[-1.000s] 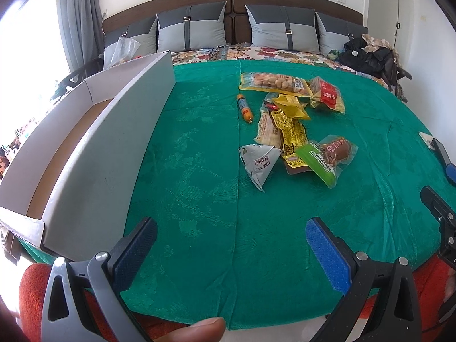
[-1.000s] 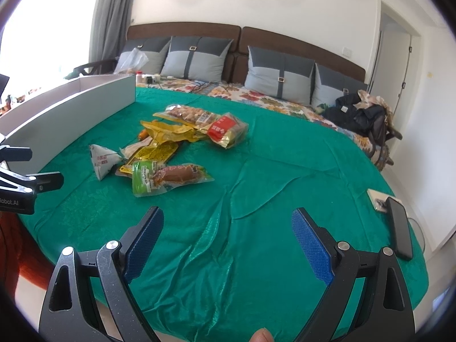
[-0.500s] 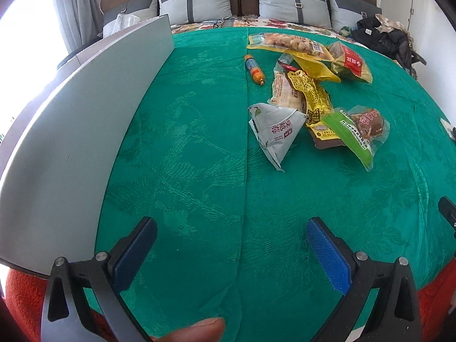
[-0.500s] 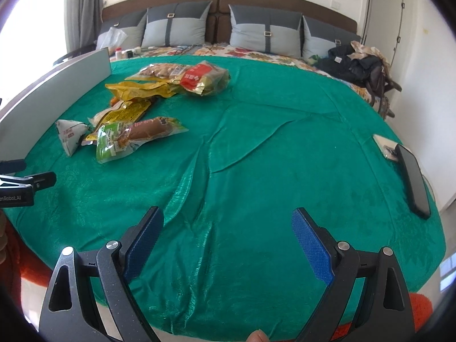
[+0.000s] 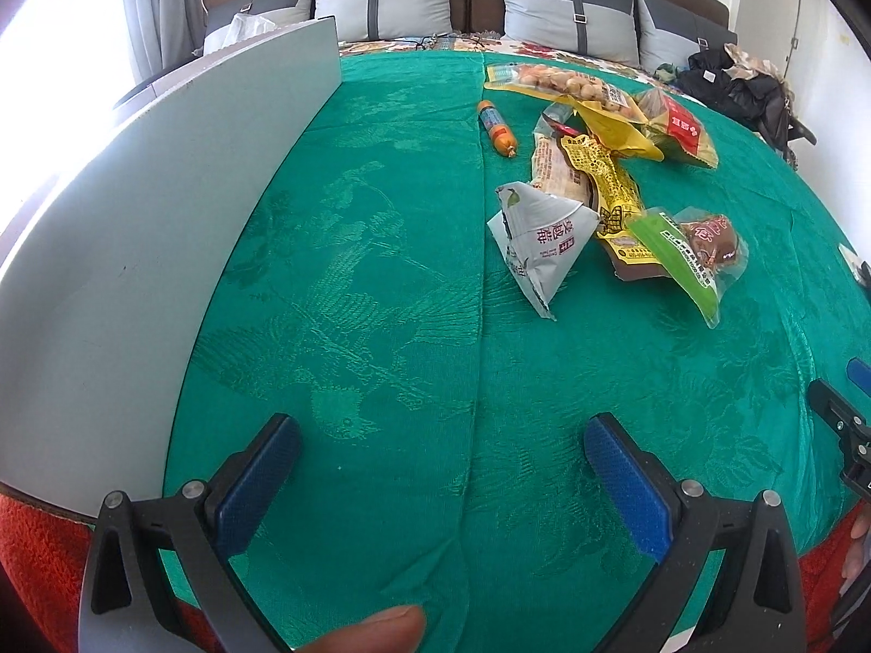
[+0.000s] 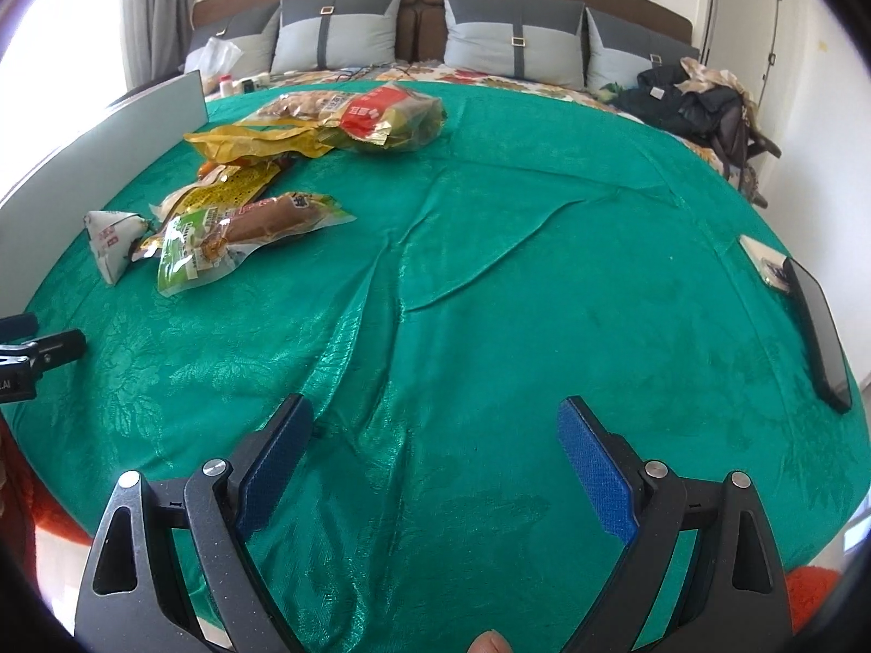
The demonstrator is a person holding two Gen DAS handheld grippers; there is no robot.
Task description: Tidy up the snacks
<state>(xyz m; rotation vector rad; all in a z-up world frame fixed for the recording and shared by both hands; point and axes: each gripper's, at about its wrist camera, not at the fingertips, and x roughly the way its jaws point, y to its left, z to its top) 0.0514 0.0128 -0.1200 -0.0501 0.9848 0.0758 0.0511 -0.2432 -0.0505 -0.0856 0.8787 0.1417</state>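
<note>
Several snack packs lie in a loose pile on the green bedspread point(image 5: 354, 283). Nearest is a white triangular pack point(image 5: 536, 236) point(image 6: 111, 236), then a green sausage pack point(image 5: 688, 256) point(image 6: 239, 239), a yellow pack point(image 5: 604, 185), an orange sausage stick point(image 5: 496, 128), a peanut bag point(image 5: 566, 84) and a red-labelled bag point(image 5: 680, 128) point(image 6: 389, 114). My left gripper point(image 5: 441, 462) is open and empty, short of the white pack. My right gripper point(image 6: 435, 446) is open and empty over bare cloth, right of the pile. A white cardboard box wall point(image 5: 136, 228) point(image 6: 103, 163) stands left of the snacks.
Grey pillows point(image 6: 337, 27) and a brown headboard line the far end. A dark heap of clothes and bags point(image 6: 702, 103) sits at the far right. A black phone point(image 6: 816, 321) lies at the bed's right edge. Red carpet point(image 5: 38, 555) shows below the bed.
Both grippers have moved forward and lower over the bed, and the snack pile looks nearer in both views. The box's inside has dropped out of sight behind its wall. Both stay open.
</note>
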